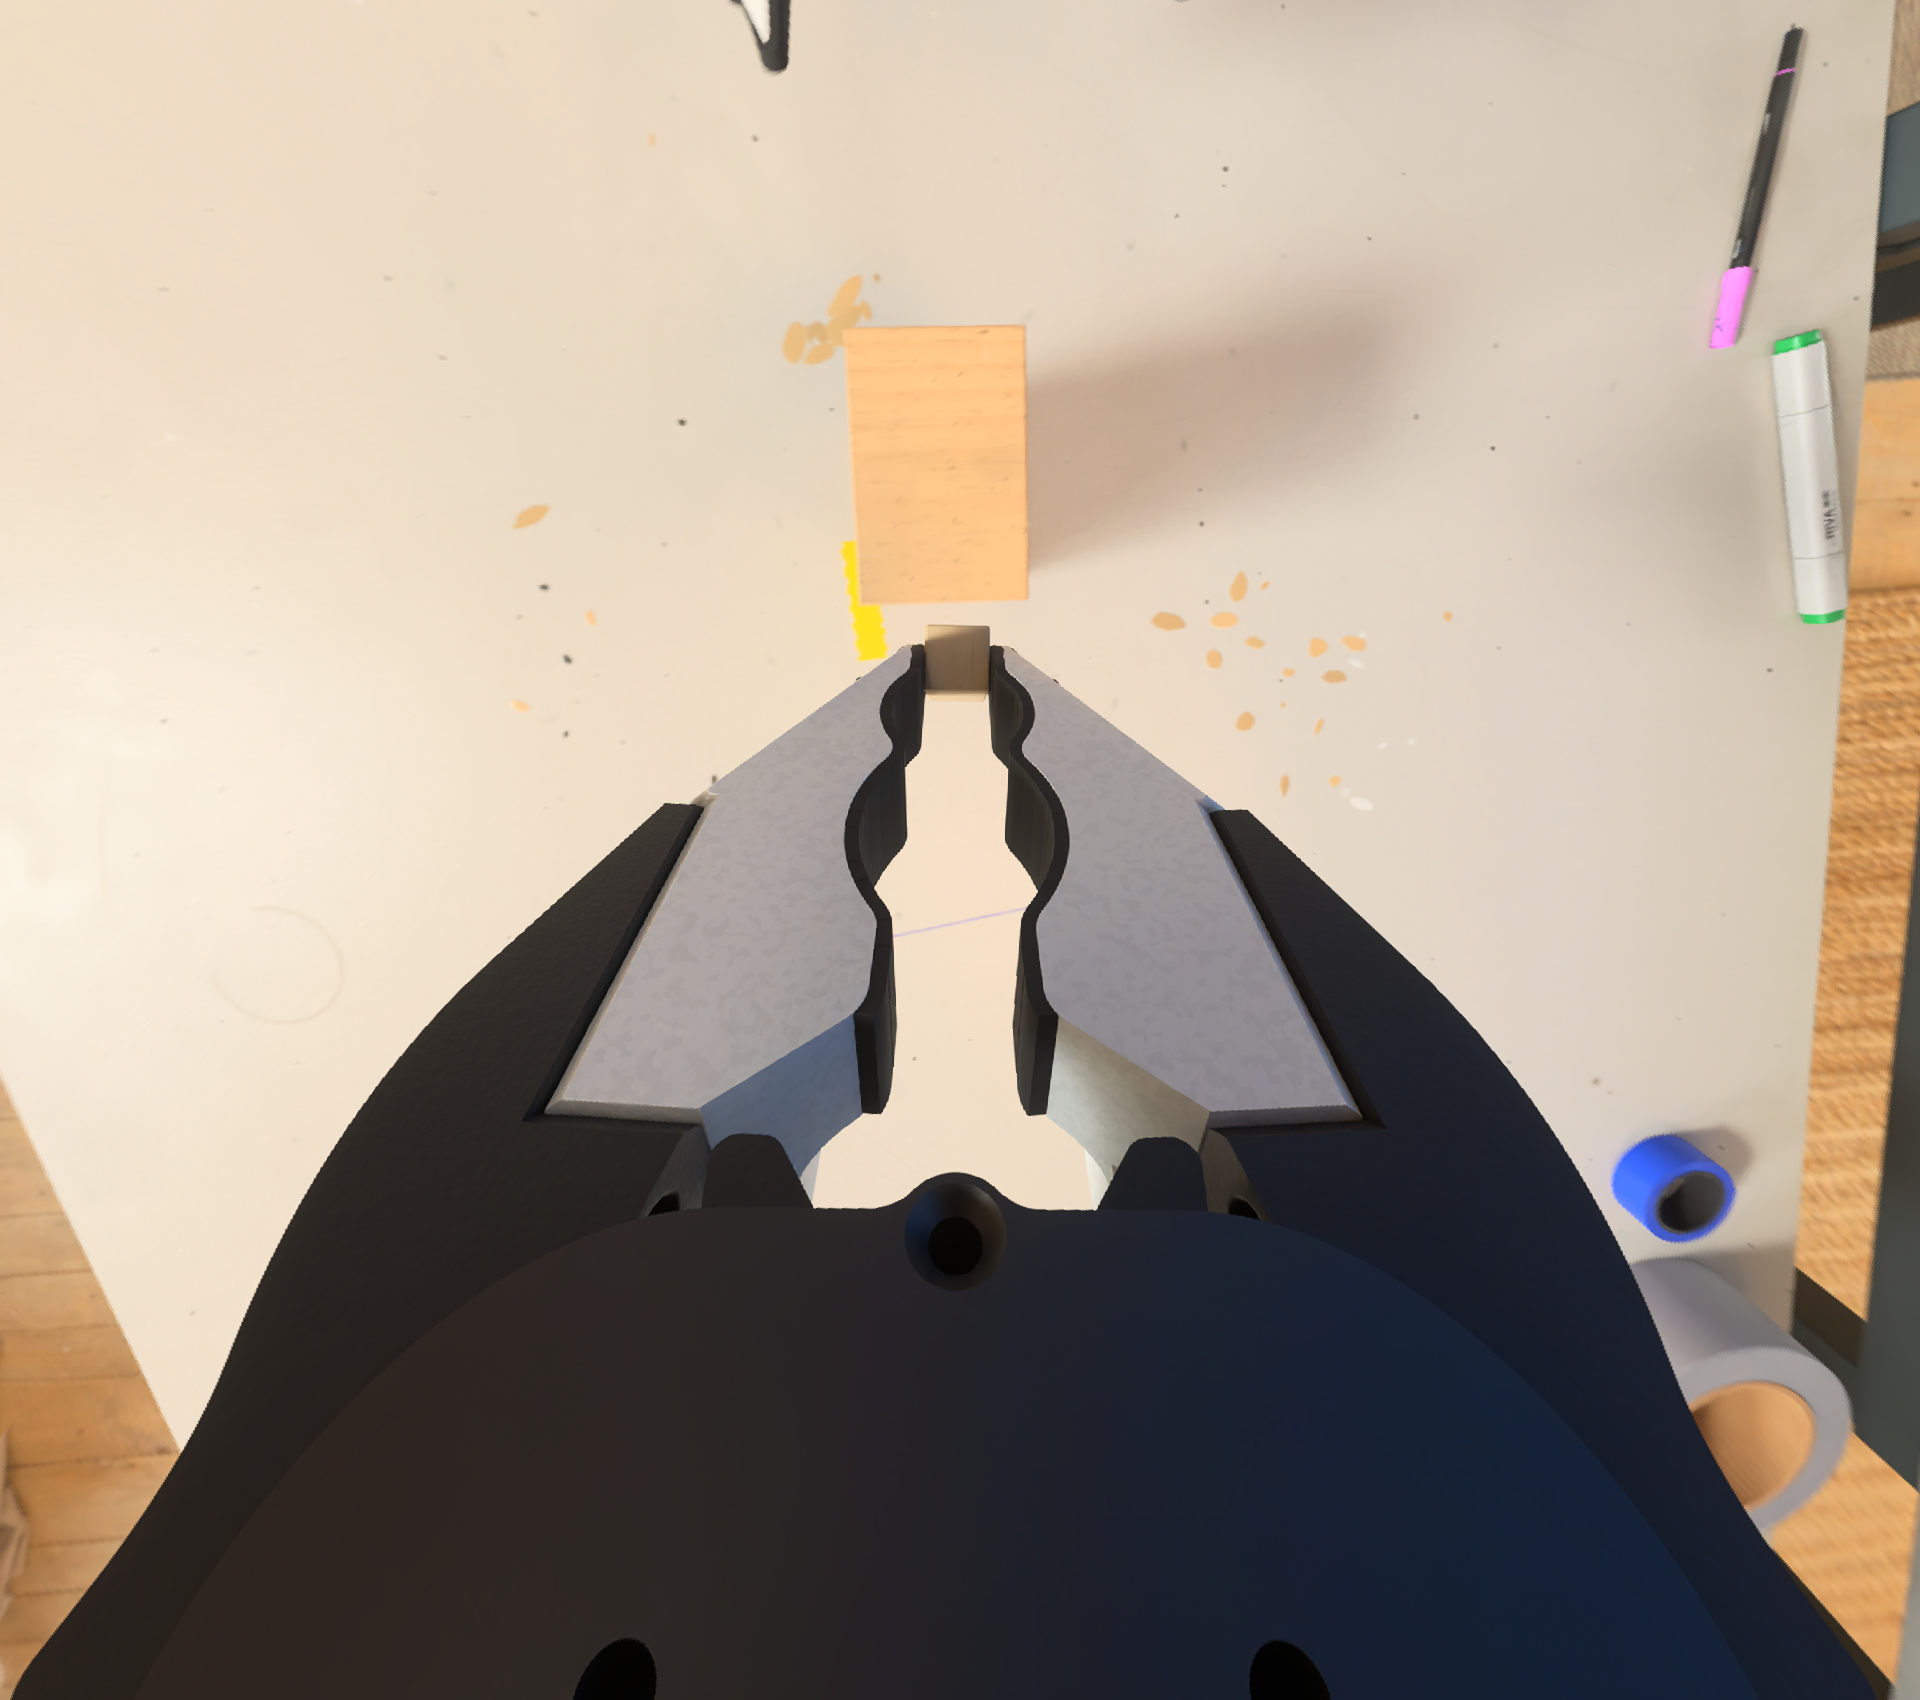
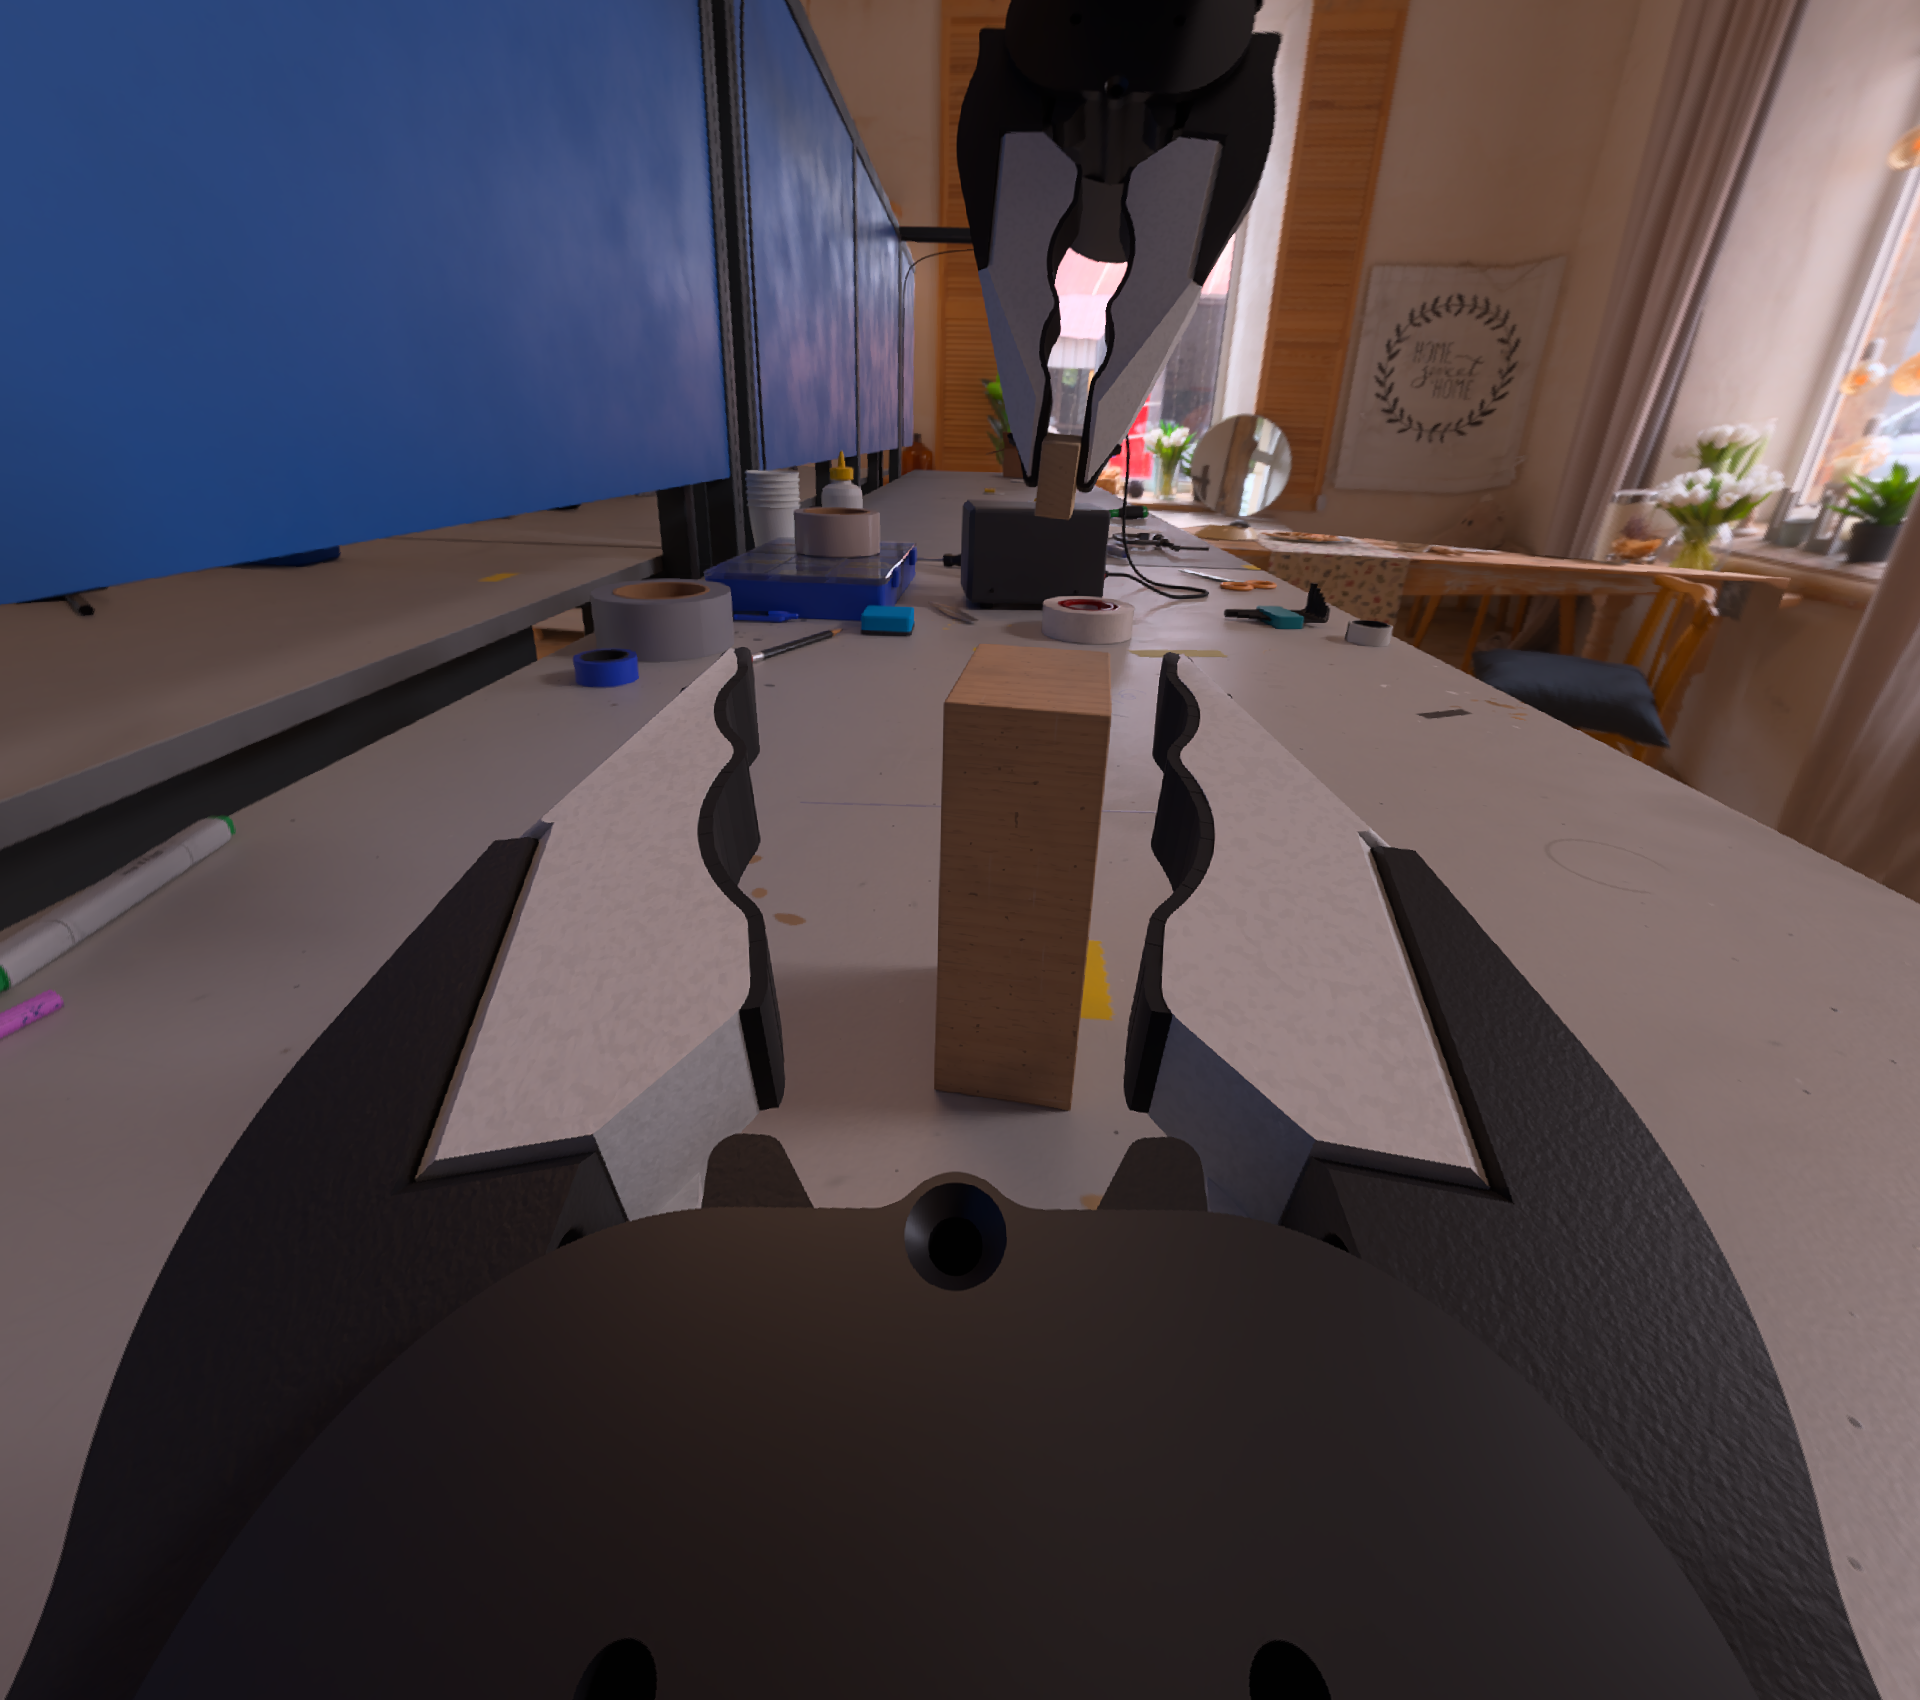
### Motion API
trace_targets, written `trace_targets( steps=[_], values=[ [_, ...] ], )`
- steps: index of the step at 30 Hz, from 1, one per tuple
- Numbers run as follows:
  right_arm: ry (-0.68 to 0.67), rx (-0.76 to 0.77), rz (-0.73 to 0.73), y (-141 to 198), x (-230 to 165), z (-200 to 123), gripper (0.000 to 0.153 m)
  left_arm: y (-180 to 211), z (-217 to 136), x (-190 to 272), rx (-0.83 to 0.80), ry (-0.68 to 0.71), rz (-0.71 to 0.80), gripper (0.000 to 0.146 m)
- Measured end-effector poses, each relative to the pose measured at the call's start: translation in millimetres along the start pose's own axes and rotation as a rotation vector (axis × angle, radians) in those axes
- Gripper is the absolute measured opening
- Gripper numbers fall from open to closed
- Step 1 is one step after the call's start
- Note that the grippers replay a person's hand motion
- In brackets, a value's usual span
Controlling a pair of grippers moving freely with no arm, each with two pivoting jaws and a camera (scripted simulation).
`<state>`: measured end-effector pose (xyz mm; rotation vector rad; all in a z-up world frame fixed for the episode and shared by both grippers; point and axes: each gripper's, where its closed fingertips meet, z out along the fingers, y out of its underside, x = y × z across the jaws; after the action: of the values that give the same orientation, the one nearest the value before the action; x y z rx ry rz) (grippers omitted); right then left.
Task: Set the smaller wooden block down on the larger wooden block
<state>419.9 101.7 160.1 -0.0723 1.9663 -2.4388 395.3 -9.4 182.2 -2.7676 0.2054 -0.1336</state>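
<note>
- The left gripper (image 1: 957,663) is pinching the smaller wooden block (image 1: 957,661) at frame centre.
- The larger wooden block (image 1: 938,461) is lying just above it on the table (image 1: 416,300).
- The right gripper (image 1: 977,24) is hanging spread apart at the top edge.

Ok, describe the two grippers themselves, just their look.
Both match. The left gripper and right gripper each have a matte black rounded body with round holes, two tapering fingers faced in pale speckled grey, and wavy black inner pads. No cables or markings visible.

The tall rectangular light-wood block (image 2: 1023,881) stands on the pale speckled desk (image 2: 1351,736), between the right hand-held gripper (image 2: 956,663) fingers.
</note>
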Motion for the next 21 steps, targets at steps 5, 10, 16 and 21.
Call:
trace_targets(
  steps=[5, 10, 16, 21],
  values=[
    [-0.027, -0.027, -0.016, 6, -5, 10, 0.077, -12, 24, 8, -0.094, 0.034, 0.025, 0.011],
    [-0.039, -0.021, -0.006, 6, -6, 10, 0.077, -19, 37, 8, -0.125, 0.044, 0.03, 0.011],
    [-0.044, -0.022, -0.025, 5, -8, 10, 0.077, -24, 39, 5, -0.115, 0.063, 0.026, 0.011],
    [-0.028, -0.045, -0.059, 7, -8, 10, 0.077, -22, 41, 7, -0.132, 0.08, 0.011, 0.011]
  ],
)
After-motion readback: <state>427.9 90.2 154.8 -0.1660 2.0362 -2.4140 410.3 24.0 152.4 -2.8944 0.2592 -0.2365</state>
